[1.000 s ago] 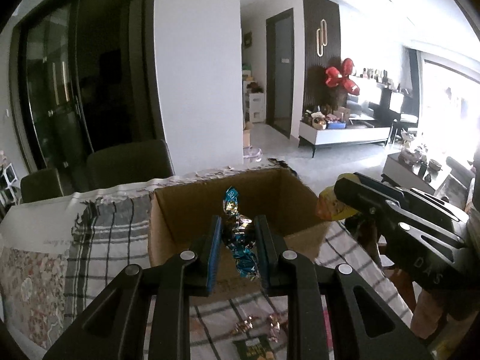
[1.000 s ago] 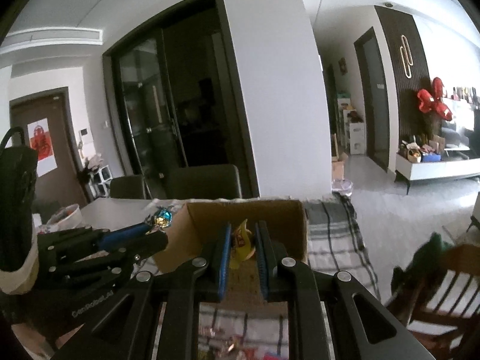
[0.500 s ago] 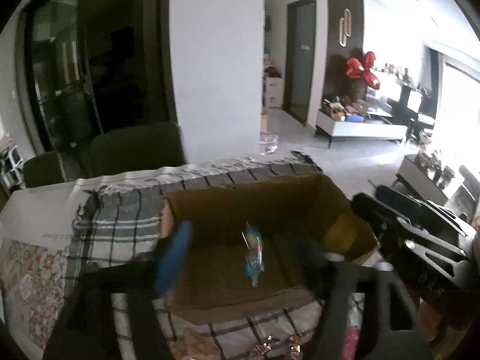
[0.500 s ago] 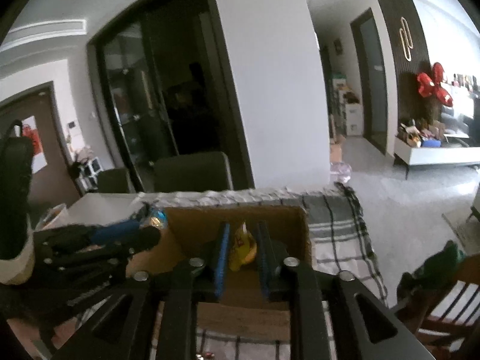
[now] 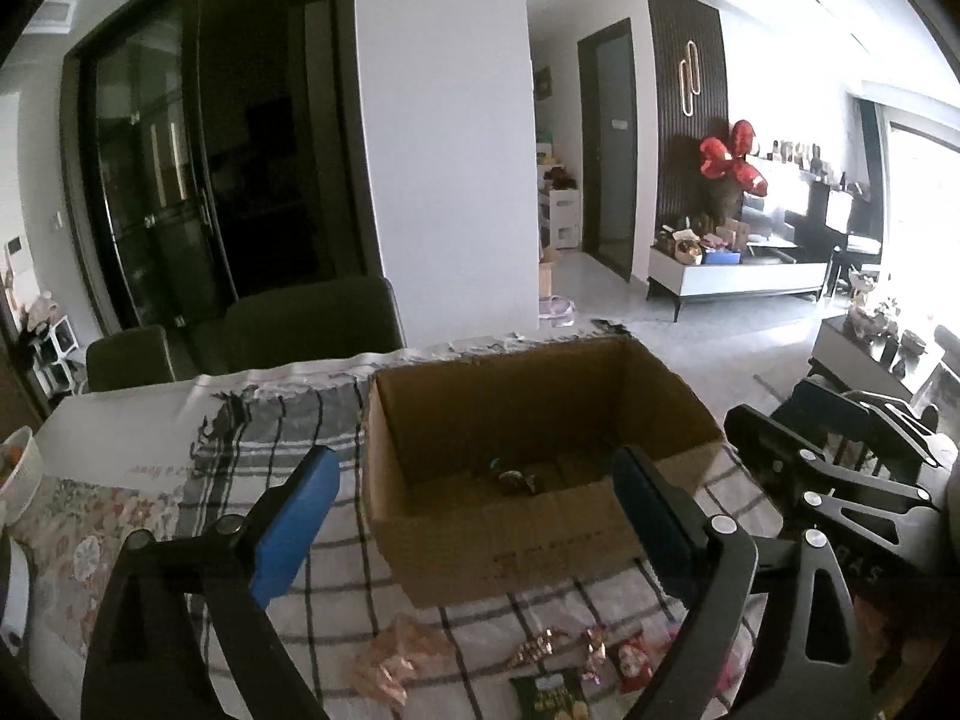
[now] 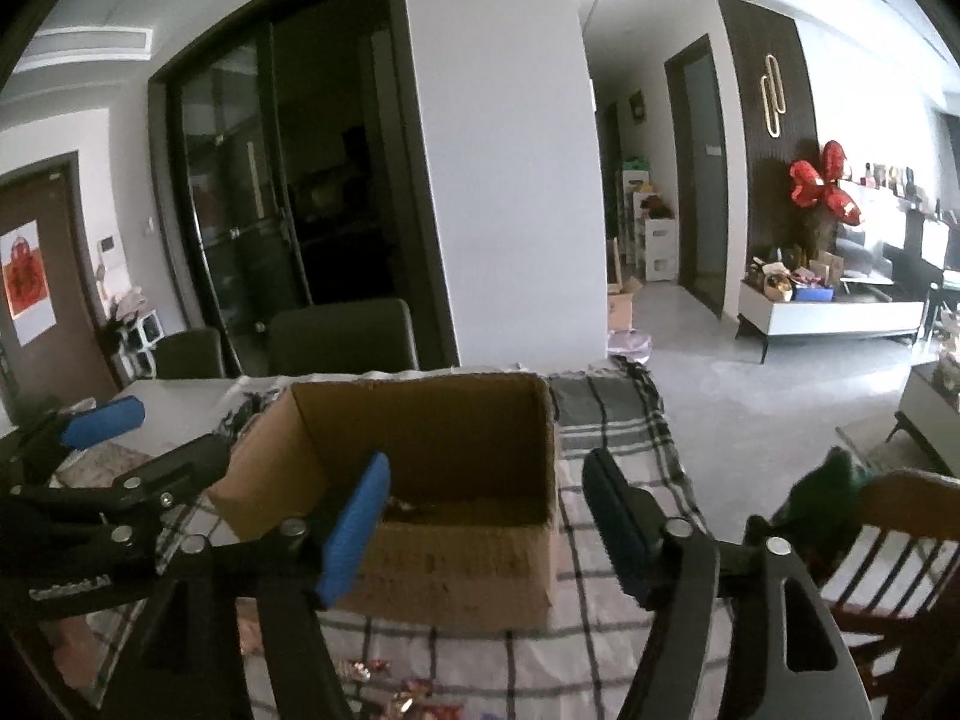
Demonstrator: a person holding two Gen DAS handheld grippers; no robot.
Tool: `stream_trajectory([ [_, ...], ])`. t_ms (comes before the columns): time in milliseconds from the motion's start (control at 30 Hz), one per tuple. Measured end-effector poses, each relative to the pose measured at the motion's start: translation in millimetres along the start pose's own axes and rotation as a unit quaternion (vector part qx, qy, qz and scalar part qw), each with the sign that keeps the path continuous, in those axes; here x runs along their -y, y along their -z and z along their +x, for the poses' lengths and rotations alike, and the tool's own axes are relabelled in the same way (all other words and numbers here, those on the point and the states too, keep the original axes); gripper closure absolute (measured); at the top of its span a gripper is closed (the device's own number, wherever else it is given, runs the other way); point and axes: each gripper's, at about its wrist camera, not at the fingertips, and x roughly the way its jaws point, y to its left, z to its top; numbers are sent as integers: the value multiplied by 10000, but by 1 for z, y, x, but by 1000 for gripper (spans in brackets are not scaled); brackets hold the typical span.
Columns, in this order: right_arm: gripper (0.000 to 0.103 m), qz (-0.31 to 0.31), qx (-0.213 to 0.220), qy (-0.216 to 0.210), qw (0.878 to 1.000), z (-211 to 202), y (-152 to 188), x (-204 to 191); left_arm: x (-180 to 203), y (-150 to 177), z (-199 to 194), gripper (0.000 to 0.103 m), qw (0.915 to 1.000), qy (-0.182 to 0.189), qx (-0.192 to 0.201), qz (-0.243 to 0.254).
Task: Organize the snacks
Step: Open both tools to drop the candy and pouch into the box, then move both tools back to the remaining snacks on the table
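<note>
An open cardboard box (image 5: pixel 528 540) stands on the checked tablecloth, with a few wrapped candies (image 5: pixel 516 480) on its floor. My left gripper (image 5: pixel 474 498) hovers over the box's near wall, its jaws opening with nothing between the blue pads. My right gripper (image 6: pixel 486 516) hangs over the same box (image 6: pixel 456 570), jaws opening too and holding nothing. Each gripper shows in the other's view: the right gripper (image 5: pixel 774 405) beside the box's right corner, the left gripper (image 6: pixel 156 438) by its left corner. Loose snacks (image 5: pixel 540 654) lie on the cloth in front of the box.
A green packet (image 5: pixel 546 696) and a pink wrapper (image 5: pixel 396 660) lie near the table's front. Dark chairs (image 5: pixel 312 318) stand behind the table. A wooden chair (image 6: pixel 888 546) is at the right. A white bowl (image 5: pixel 18 468) sits at the far left.
Both grippers went from shut to wide. The blue-wrapped candy left the left jaws and the yellow snack left the right jaws; both dropped into the box.
</note>
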Motion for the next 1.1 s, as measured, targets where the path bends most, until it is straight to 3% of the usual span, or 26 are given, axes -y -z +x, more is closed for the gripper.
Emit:
stream_trajectory([
  [500, 33, 232, -92, 200, 9995, -50, 43, 11, 19, 50, -39, 9, 9997, -7, 46, 236],
  [1100, 34, 492, -1101, 230, 9924, -37, 125, 18, 28, 129, -7, 11, 9938, 234, -1085, -30],
])
